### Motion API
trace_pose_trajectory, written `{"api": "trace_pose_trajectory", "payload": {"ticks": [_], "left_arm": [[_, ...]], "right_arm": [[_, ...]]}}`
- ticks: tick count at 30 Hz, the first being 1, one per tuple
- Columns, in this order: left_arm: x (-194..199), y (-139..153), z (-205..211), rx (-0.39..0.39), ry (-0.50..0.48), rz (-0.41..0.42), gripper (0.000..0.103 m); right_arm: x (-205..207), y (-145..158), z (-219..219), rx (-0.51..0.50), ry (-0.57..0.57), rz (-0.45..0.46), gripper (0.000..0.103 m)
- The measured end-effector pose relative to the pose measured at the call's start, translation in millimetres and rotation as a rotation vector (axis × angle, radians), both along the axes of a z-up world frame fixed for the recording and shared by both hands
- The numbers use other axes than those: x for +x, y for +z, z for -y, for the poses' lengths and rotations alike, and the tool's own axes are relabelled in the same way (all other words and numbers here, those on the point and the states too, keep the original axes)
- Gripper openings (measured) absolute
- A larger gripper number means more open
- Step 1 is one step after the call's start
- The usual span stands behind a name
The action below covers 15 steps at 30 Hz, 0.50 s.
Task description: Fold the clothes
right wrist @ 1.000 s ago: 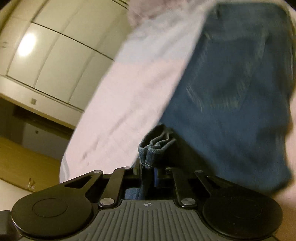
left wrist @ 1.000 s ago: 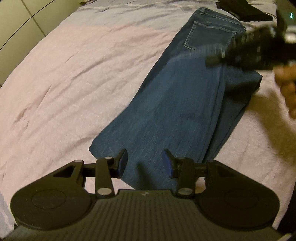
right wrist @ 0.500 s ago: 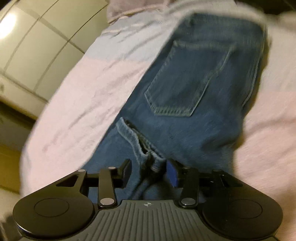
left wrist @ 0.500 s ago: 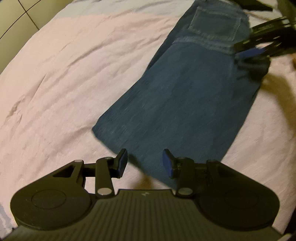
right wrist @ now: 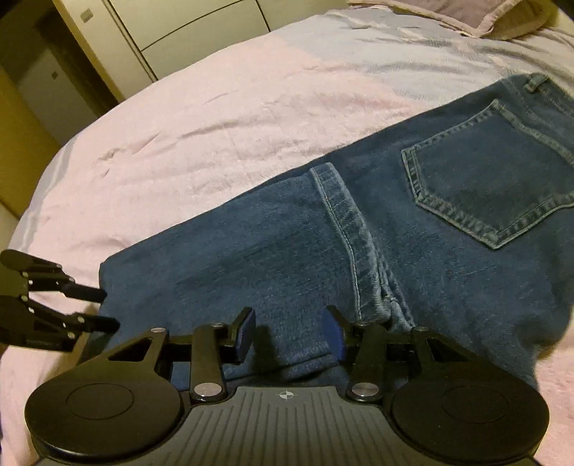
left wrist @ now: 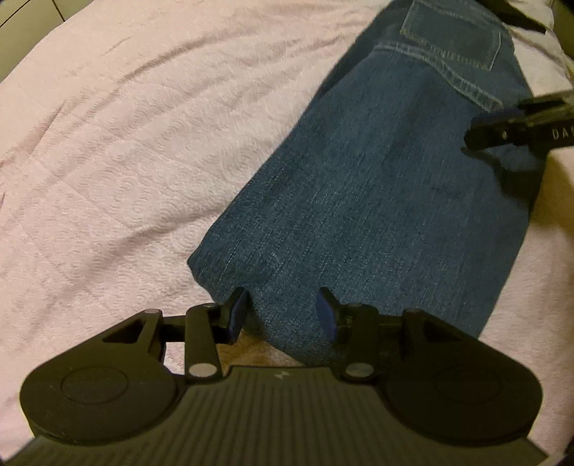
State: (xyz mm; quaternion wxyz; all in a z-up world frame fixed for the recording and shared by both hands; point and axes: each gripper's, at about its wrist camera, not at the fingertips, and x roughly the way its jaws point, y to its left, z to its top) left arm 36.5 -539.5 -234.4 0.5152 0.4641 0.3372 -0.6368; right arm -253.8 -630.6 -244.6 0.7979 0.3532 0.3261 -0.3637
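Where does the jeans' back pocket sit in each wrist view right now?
Left wrist view: back pocket at the top right, above the folded-over leg hem.
Right wrist view: back pocket at the right, middle height, right of the same hem.
Shared landmark: that stitched leg hem lying across the jeans.

— How's your light?
— Dim and warm, with a yellow cast over the pink bedspread. Your left gripper throws a soft shadow under itself, and the jeans go nearly black at the right.
— Sharpness?
— Fair at the centre. The fisheye bends your edges, the corners darken, and the far cupboard doors curve.
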Motion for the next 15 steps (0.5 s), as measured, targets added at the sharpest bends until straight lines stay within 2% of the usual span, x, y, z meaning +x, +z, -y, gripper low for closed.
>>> {"api": "trace_pose_trajectory", "payload": {"ticks": [3, 5, 9, 11, 14, 15], "left_arm": [[10.6, 22.8, -2.6, -0.073, 0.025, -0.064, 0.037], [16.5, 17.3, 6.1, -0.061, 0.034, -0.07, 0.037], [20.4, -18.4, 23.1, -0.018, 0.037, -0.054, 0.04], [18.0, -21.8, 22.3, -0.035, 0.032, -0.052, 0.041], [15.9, -20.2, 18.5, -0.059, 0.026, -0.05, 0.041], [17.3, -16.2, 16.0, -0.061, 0.027, -0.053, 0.041]], "right_arm": [[6.1, 18.9, -12.7, -0.035, 0.035, 0.009, 0.045], [10.5, 30.8, -21.2, -0.057, 0.06, 0.016, 0.045], [34.6, 5.3, -37.1, -0.03, 0.161, 0.003, 0.045], [34.6, -9.8, -43.8, -0.036, 0.159, -0.01, 0.045], [35.9, -5.2, -54.7, -0.075, 0.163, -0.048, 0.046], [41.0, 2.1, -63.3, -0.102, 0.195, -0.072, 0.046]]}}
